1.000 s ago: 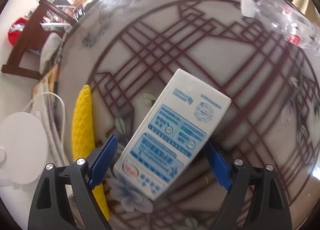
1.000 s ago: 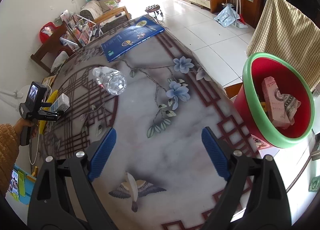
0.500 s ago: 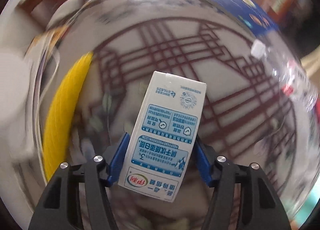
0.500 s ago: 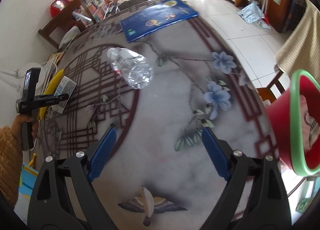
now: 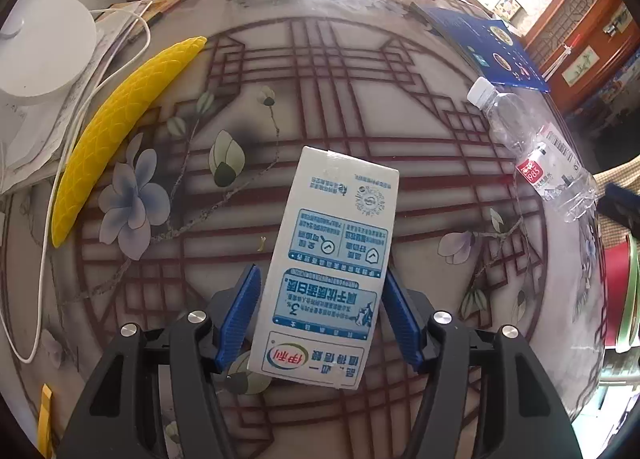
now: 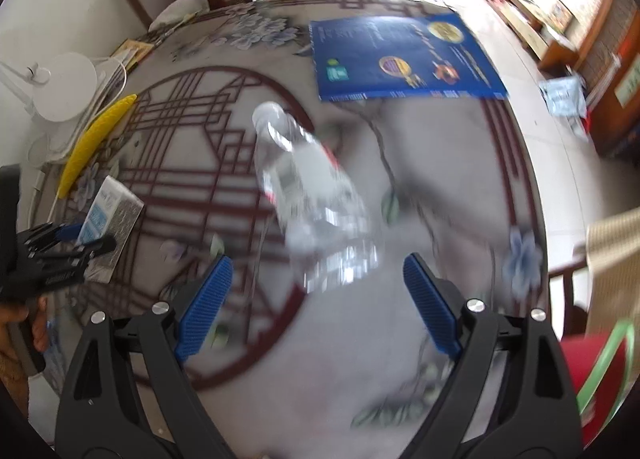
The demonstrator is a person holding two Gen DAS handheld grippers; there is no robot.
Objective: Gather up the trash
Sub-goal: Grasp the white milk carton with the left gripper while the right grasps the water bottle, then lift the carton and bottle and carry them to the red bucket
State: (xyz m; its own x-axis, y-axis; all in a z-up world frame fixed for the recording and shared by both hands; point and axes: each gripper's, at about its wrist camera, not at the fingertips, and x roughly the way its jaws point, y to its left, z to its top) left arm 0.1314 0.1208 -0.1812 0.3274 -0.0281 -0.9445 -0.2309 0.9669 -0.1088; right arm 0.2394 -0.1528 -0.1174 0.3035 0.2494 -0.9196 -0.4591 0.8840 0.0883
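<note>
Milk carton (image 5: 332, 271) sits pinched between the left tongs (image 5: 320, 315) above the patterned surface (image 5: 360, 107). Right tongs (image 6: 316, 299) hang spread, a blurred plastic bottle (image 6: 312, 195) lying just beyond them.

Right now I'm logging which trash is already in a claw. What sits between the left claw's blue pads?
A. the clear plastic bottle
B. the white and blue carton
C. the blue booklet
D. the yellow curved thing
B: in the left wrist view the white and blue carton is clamped in the left claw, while the bottle lies apart on the table.
</note>
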